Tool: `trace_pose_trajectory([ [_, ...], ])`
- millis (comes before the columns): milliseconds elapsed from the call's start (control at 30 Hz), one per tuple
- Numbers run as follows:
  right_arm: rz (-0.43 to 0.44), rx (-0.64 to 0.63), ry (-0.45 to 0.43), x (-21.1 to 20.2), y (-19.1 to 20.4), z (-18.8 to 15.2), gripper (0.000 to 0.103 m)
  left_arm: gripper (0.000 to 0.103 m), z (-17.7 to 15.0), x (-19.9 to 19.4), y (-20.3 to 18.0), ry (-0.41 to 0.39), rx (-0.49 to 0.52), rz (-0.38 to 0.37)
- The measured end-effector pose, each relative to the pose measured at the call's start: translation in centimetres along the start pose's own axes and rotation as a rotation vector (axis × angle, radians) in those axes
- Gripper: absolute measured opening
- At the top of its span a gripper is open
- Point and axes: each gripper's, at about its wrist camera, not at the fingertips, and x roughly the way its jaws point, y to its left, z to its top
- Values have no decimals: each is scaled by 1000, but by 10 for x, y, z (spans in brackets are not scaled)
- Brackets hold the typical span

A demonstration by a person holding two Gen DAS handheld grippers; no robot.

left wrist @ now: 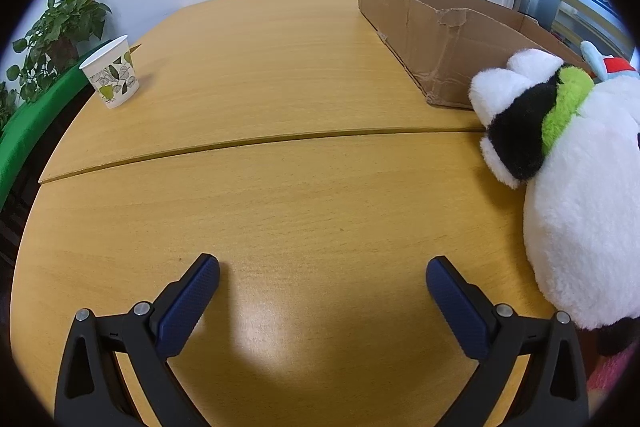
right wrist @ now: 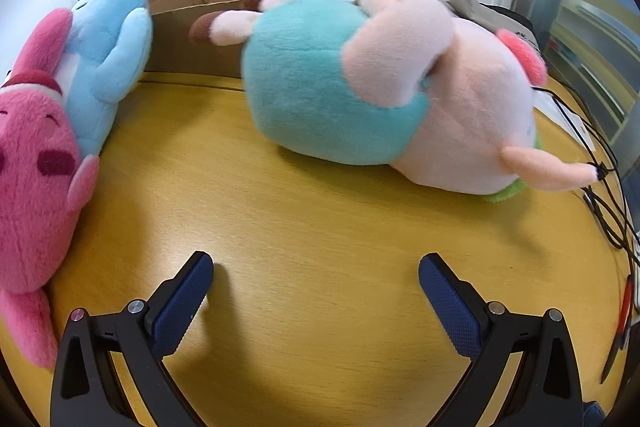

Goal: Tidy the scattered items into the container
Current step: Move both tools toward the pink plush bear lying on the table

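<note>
A shallow cardboard box (left wrist: 448, 39) lies on the wooden table (left wrist: 280, 187) at the back right; its wall (right wrist: 224, 27) also shows behind the toys in the right wrist view. A white, black and green panda plush (left wrist: 572, 179) lies at the right edge, beside the box. My left gripper (left wrist: 322, 281) hovers open over bare wood, left of the panda. A pale pink plush in a teal top (right wrist: 380, 95) lies on its side ahead of my open right gripper (right wrist: 316, 277). A blue plush (right wrist: 108, 51) and a pink plush (right wrist: 32, 167) lie at the left.
A paper cup with a leaf print (left wrist: 112, 73) stands near the table's far left edge, with a potted plant (left wrist: 60, 31) and a green band behind it. Black cables (right wrist: 600, 187) and a red-handled tool (right wrist: 624, 311) lie along the table's right edge. A seam crosses the tabletop.
</note>
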Motion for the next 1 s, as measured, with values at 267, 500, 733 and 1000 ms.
trace_pose_trajectory([
  [267,-173,49,-9,-20,23,-6,103,102,-8,-127,-29,-333,-156,105],
  [500,-151,169,-315,-126,49,-9,103,102,-18,-210,-98,-452,-218,-102],
  [733,-19,293,-481,-178,85,-11,103,102,-38,-183,-174,-346,-192,-247],
  [1000,71,221,-485,-164,128,-8,103,102,-50,-176,-202,-250,-187,-317],
])
